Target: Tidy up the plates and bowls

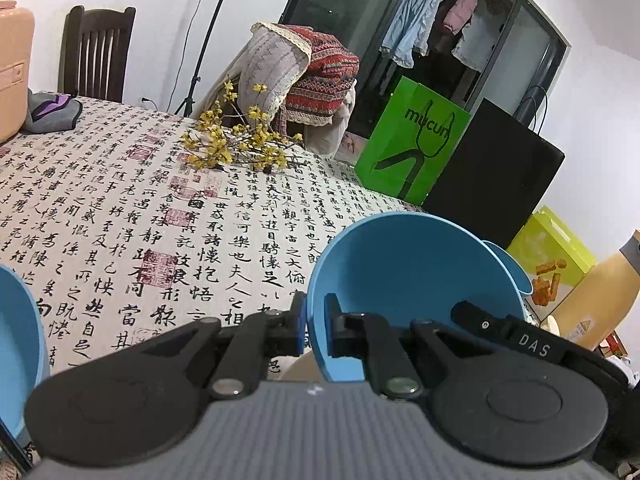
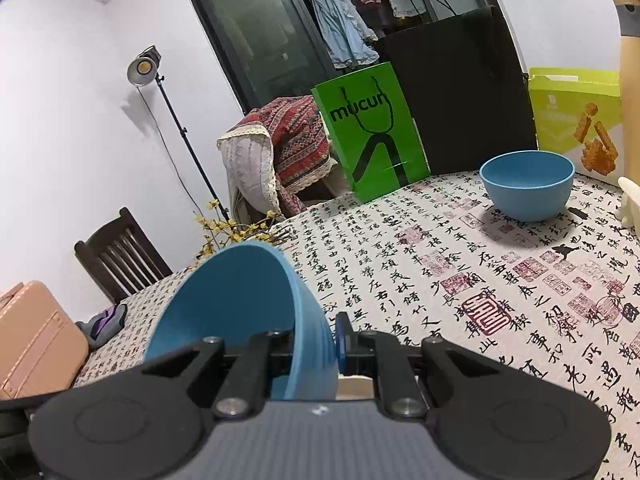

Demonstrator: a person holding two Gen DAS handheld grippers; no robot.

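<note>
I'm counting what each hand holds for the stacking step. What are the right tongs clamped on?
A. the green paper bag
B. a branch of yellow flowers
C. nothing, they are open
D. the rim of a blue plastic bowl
D: in the right wrist view the right tongs pinch the wall of a tilted blue plastic bowl at its rim.

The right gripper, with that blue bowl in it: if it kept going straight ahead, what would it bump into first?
Probably the calligraphy tablecloth: the right gripper tilts down toward bare cloth. The other blue bowl sits off to the right.
</note>
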